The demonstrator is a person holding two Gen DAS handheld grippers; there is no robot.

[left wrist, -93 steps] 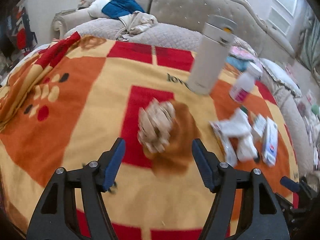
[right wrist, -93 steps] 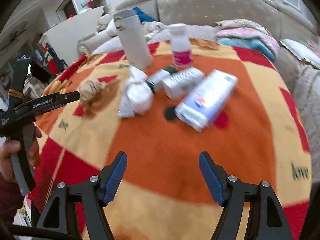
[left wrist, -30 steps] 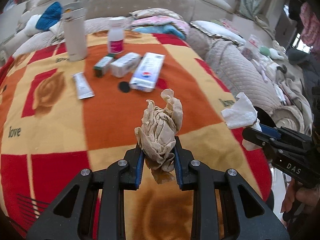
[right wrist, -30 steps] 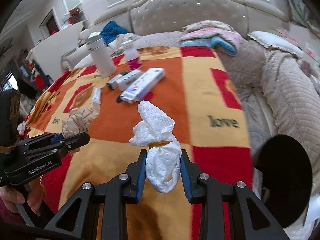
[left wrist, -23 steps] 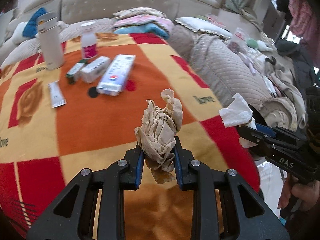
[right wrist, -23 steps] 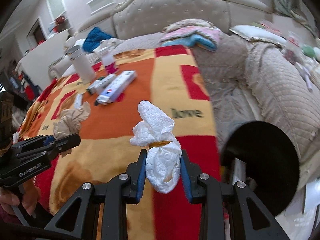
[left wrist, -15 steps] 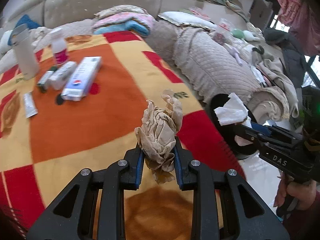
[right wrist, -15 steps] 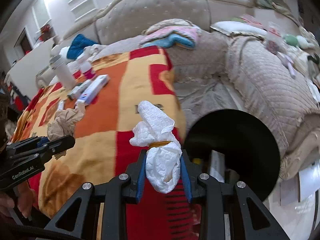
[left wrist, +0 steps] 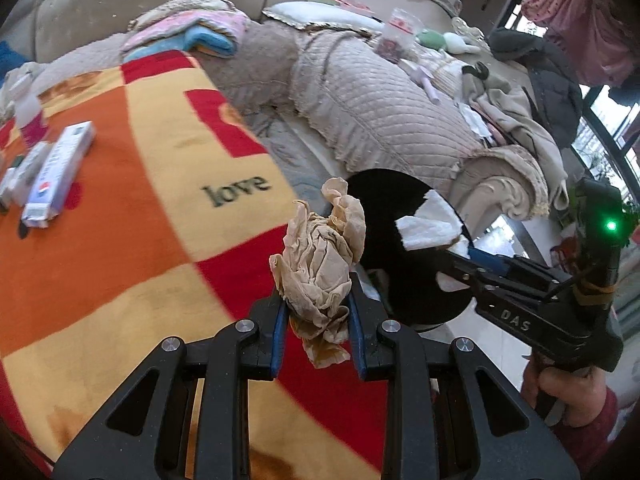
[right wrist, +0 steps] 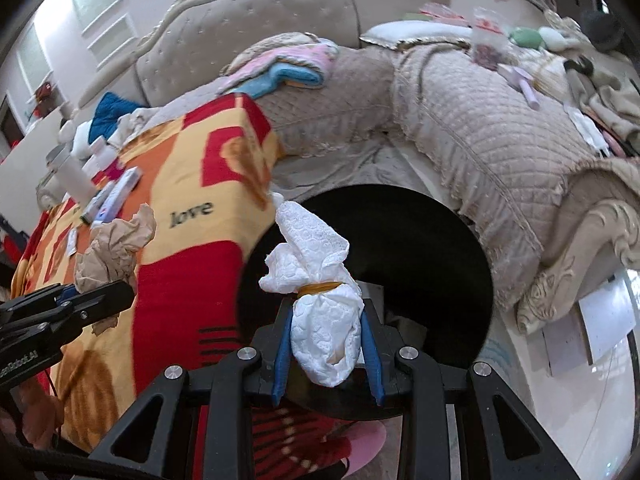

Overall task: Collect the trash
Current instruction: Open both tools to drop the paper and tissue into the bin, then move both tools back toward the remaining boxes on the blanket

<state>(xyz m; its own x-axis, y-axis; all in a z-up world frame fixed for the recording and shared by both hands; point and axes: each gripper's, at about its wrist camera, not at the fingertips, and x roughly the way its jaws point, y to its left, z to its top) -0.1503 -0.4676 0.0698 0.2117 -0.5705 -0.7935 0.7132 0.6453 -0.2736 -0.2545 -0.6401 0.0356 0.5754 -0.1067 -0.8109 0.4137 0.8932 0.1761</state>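
The left gripper (left wrist: 318,314) pinches a brown paper wad (left wrist: 320,256) between its fingers (left wrist: 278,330), held over the edge of the blanket (left wrist: 120,240); the right gripper (right wrist: 326,350) pinches a white tissue wad (right wrist: 320,300), bound by what looks like a rubber band, above the mouth of the black bin (right wrist: 420,240); the bin stands beside the blanket's edge, near the sofa (right wrist: 480,128); boxes (left wrist: 56,168) lie farther back on the blanket.
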